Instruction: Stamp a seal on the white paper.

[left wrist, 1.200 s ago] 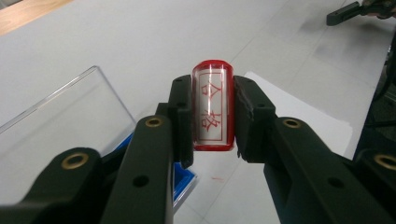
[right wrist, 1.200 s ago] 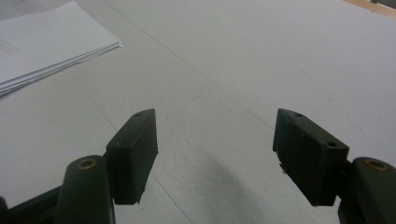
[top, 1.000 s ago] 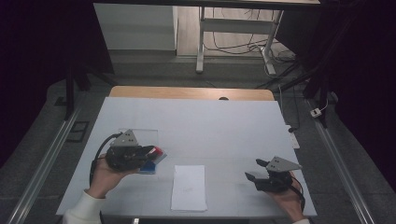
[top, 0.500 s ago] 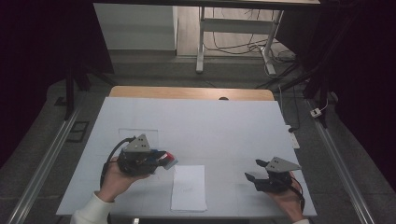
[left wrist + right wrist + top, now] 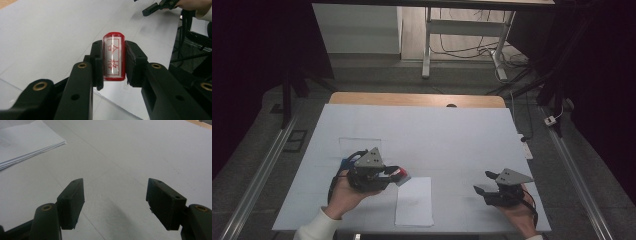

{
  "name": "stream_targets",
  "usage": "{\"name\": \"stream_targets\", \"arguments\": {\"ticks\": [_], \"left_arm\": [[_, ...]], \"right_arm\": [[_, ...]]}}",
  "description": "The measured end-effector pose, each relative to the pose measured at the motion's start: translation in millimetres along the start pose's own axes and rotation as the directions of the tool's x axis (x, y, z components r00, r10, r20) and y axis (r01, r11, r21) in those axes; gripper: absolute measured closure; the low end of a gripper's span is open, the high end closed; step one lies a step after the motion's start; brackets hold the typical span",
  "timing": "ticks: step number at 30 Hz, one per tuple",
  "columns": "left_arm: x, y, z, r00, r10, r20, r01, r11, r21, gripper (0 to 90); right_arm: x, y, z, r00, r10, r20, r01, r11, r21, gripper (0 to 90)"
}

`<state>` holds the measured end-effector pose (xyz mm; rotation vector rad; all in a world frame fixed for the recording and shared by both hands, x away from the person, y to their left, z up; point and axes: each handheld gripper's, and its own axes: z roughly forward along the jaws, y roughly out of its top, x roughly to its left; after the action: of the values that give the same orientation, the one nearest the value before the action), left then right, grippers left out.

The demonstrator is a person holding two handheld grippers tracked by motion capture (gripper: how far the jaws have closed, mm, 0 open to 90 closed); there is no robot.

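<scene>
Left gripper view shows your left gripper (image 5: 113,61) pinching the red-cased clear-faced plastic stamp (image 5: 114,57) by its sides above the white paper stack (image 5: 414,201) at your six o'clock, right gripper (image 5: 488,188) spread idle; I judge a tilted press would smudge.

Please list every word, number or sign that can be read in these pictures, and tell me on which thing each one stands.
"合格": two red characters in a red frame on the white face of the red plastic stamp, clamped in the left tool; mirrored or not, I cannot tell.
Faint box mark on the white paper stack, left edge of the right gripper view: too blurred to read.
Nothing else readable on the pale table cover or the open right tool.
</scene>
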<state>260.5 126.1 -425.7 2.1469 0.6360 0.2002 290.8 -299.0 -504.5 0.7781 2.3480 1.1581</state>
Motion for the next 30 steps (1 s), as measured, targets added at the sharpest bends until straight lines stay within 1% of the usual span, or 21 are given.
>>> {"name": "stream_targets", "arguments": {"ticks": [5,6,7,8,11,14,16,19,22,24,30], "left_arm": [[-8.4,4.0,5.9,0.9997,0.022,0.009,-0.023,0.9996,0.018,70.0],[-9.9,5.0,7.6,0.9995,0.030,0.012,-0.030,0.9992,0.027,70.0],[-11.1,5.7,9.1,0.9994,0.031,0.014,-0.032,0.9990,0.030,70.0],[-12.1,6.7,10.7,0.9992,0.037,0.016,-0.038,0.9987,0.035,70.1],[-15.2,9.6,17.2,0.9987,0.042,0.027,-0.044,0.9979,0.047,70.0],[-16.9,10.5,24.8,0.9984,0.049,0.029,-0.051,0.9961,0.072,70.0],[-16.7,9.1,28.9,0.9984,0.043,0.037,-0.046,0.9959,0.078,70.0],[-16.6,6.8,35.6,0.9980,0.055,0.030,-0.058,0.9917,0.114,70.0],[-16.4,4.6,41.7,0.9982,0.052,0.030,-0.055,0.9897,0.132,70.0],[-17.1,4.0,46.2,0.9983,0.054,0.022,-0.057,0.9871,0.150,70.0],[-19.1,2.8,57.5,0.9972,0.074,0.012,-0.075,0.9765,0.202,70.0]], "right_arm": [[0.0,-0.7,-1.9,1.0000,0.001,0.008,-0.001,1.000,0.008,30.5],[0.0,-1.4,-2.1,0.9999,0.007,0.012,-0.007,1.000,-0.002,30.5],[-0.5,-1.9,-4.1,0.9997,0.007,0.023,-0.007,1.000,0.002,30.6],[-0.7,-2.3,-4.9,0.9997,0.013,0.019,-0.013,1.000,-0.003,30.6],[-1.3,-2.4,-8.0,0.9996,0.014,0.024,-0.014,1.000,-0.010,30.6],[-1.2,-2.3,-8.7,0.9996,0.018,0.023,-0.018,1.000,-0.015,30.7],[-0.4,-2.4,-7.1,0.9997,0.014,0.020,-0.014,1.000,-0.017,30.7],[0.2,-2.0,-6.6,0.9998,0.010,0.018,-0.010,1.000,-0.009,30.6],[0.8,-1.7,-6.0,0.9998,0.006,0.019,-0.006,1.000,-0.010,30.7],[1.6,-1.5,-5.5,0.9999,0.006,0.016,-0.006,1.000,-0.011,30.7],[2.4,-1.0,-5.1,0.9998,0.000,0.022,0.000,1.000,0.000,30.7]]}}
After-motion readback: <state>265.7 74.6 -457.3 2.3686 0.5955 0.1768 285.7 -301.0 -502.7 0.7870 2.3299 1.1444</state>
